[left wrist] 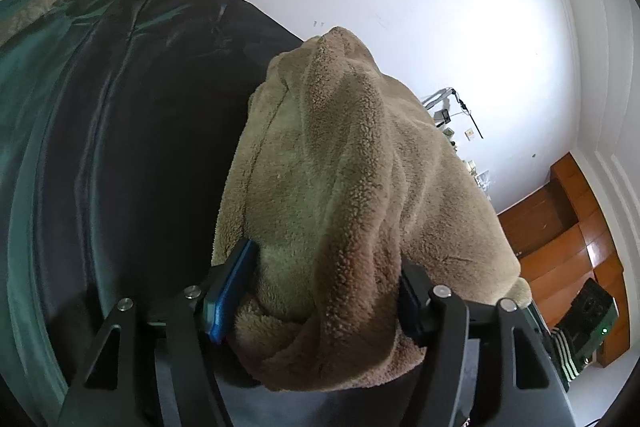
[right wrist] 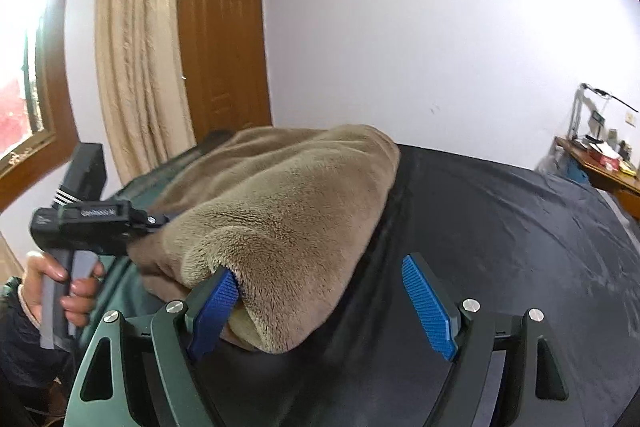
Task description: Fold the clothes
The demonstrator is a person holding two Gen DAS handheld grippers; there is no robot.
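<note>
Fleece (left wrist: 340, 167) buries far pad of left claw (left wrist: 326, 253), grip unclear; right claw (right wrist: 316, 265) gapes, one pad (right wrist: 214, 307) under a fold.

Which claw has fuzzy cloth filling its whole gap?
The left claw: fuzzy cloth fills its gap. The right claw has one finger bare over the dark sheet.

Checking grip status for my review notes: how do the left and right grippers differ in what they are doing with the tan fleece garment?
The left gripper has a thick fold of the tan fleece garment filling the gap between its fingers; the right gripper has fleece draped over one finger only, its other blue pad bare over the dark sheet. Both stand wide at the garment's near edge.
</note>
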